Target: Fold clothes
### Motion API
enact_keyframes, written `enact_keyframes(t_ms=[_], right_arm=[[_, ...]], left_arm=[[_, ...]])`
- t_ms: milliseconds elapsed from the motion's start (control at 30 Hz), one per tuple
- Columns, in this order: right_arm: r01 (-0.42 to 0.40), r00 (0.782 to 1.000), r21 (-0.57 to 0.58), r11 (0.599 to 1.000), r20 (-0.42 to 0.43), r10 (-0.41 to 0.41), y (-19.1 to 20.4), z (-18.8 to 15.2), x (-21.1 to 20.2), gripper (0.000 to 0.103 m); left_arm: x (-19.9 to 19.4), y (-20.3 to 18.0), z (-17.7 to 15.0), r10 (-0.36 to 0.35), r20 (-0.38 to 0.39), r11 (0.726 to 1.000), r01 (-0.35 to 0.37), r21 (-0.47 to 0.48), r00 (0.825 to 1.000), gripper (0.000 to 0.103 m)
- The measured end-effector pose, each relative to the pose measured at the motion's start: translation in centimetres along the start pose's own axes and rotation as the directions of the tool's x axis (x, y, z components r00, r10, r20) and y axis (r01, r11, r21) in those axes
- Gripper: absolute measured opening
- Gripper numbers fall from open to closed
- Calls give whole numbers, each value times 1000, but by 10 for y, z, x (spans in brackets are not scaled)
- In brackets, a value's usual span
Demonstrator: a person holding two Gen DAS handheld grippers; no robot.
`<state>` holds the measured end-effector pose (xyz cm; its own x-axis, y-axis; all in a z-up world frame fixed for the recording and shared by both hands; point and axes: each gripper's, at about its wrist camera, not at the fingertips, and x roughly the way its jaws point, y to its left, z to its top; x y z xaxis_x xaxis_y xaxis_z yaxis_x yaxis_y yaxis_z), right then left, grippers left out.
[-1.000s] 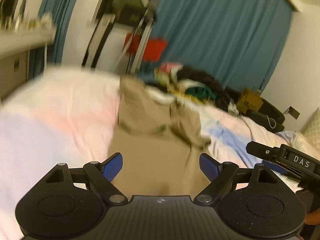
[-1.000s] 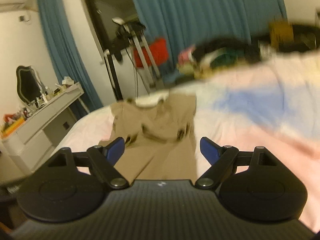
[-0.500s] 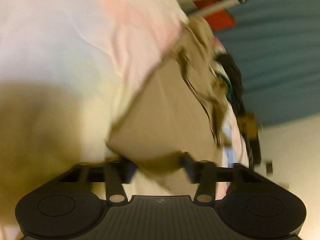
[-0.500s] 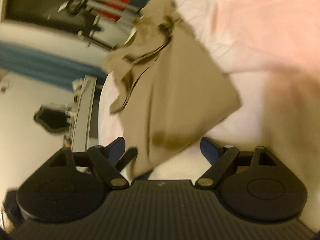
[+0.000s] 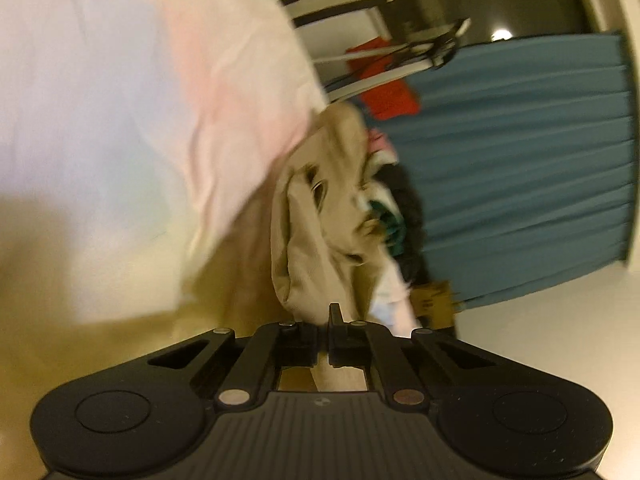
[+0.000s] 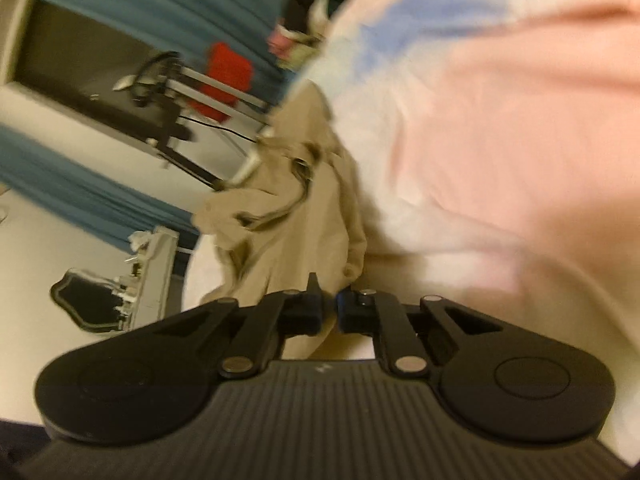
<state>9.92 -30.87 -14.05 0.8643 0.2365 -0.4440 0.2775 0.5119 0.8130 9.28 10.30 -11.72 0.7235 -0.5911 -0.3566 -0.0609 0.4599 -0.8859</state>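
Both sets of fingers, spread wide a second ago, have since come together on the beige garment [image 5: 320,256]. In the left wrist view, the left gripper [image 5: 323,340] is pressed together with an end of the tan cloth pinched between its fingers. In the right wrist view, the right gripper [image 6: 329,312] likewise pinches another end of the same garment [image 6: 296,216]. The cloth stretches away from both grippers, bunched and creased, lying on the pastel pink-and-blue bedsheet [image 6: 500,120]. Motion blur makes it hard to say which part of the garment each gripper has. Beyond the garment sits a pile of other clothes [image 5: 396,216] before a blue curtain [image 5: 520,168].
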Motion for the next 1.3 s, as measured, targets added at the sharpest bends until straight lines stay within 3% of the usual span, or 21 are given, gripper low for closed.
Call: enact_keyframes(t_ms=[167, 333, 533, 733, 800, 933, 1100, 1233, 1300], right_arm=[[-65, 997, -38, 997, 45, 66, 8, -5, -46, 9], [-89, 991, -114, 989, 87, 100, 7, -40, -102, 8], [-161, 979, -120, 980, 106, 174, 1, -76, -167, 8], [-174, 967, -165, 971, 159, 200, 20, -71, -185, 8], [-172, 966, -171, 970, 163, 200, 32, -58, -176, 8], [-134, 977, -139, 981, 145, 154, 55, -20, -138, 9], [-52, 991, -99, 994, 117, 63, 73, 23, -80, 9], [30, 993, -129, 991, 114, -15, 73, 48, -30, 9], [38, 995, -128, 991, 99, -25, 64, 55, -8, 9]], left_arm=[[-44, -14, -16, -41, 35, 998, 39, 58, 999, 4], [-95, -16, -47, -43, 44, 996, 39, 86, 998, 4], [-134, -27, -63, -72, 67, 991, 64, 116, 995, 4], [-173, -39, -79, -101, 91, 985, 87, 146, 991, 4], [-163, -53, -70, -95, 105, 974, 70, 217, 990, 4], [-117, -77, -30, -62, 81, 975, 43, 217, 995, 4], [-46, -107, 8, 32, 103, 953, -61, 295, 994, 4], [8, -116, 23, 79, 124, 924, -120, 363, 989, 5], [31, -109, 28, 90, 127, 923, -130, 361, 988, 5]])
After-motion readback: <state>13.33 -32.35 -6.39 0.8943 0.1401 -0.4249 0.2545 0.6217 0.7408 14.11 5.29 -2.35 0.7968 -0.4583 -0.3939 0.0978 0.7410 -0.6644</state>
